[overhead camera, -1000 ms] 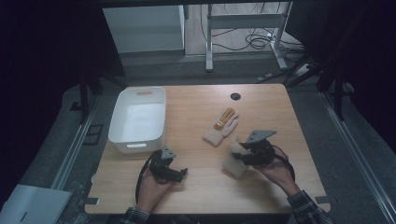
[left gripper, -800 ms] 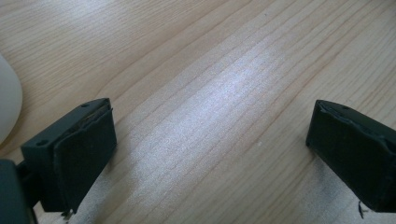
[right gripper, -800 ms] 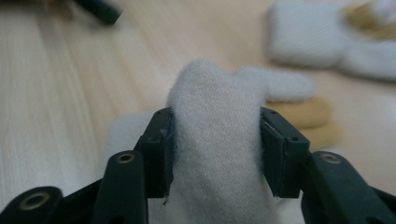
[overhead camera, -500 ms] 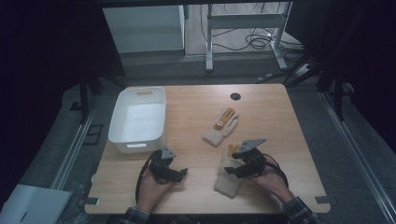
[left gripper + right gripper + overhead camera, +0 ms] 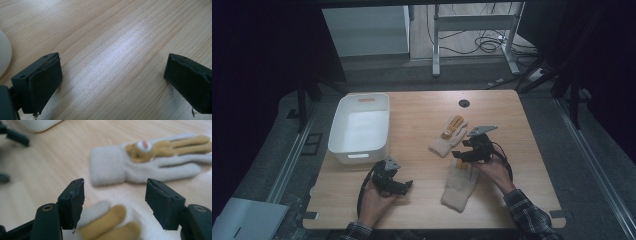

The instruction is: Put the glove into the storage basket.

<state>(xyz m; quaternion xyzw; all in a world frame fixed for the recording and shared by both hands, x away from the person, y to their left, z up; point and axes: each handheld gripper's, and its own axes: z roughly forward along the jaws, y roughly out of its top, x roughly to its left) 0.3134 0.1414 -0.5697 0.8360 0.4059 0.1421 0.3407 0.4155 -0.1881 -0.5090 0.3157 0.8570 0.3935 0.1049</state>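
Note:
Two cream knit gloves with tan fingers lie on the wooden table (image 5: 422, 107). The far glove (image 5: 449, 136) (image 5: 140, 162) lies flat mid-table. The near glove (image 5: 460, 184) lies flat closer to the person, and its tan fingers (image 5: 107, 222) show blurred under my right gripper (image 5: 460, 153) (image 5: 117, 202). The right jaws have just been opening and stand apart. The glove's fingertips lie low between them, and the pads do not press on them. My left gripper (image 5: 406, 185) (image 5: 112, 80) rests open on bare wood at the front left, holding nothing.
A white plastic bin (image 5: 359, 127) stands at the table's left; its rounded edge (image 5: 3, 55) is close to the left gripper. A dark round hole (image 5: 464, 103) sits near the far edge. Desk legs and cables lie on the floor beyond.
The right gripper carried the near glove toward the person, let it drop flat on the table, and has moved back toward the far glove. The left gripper stayed put.

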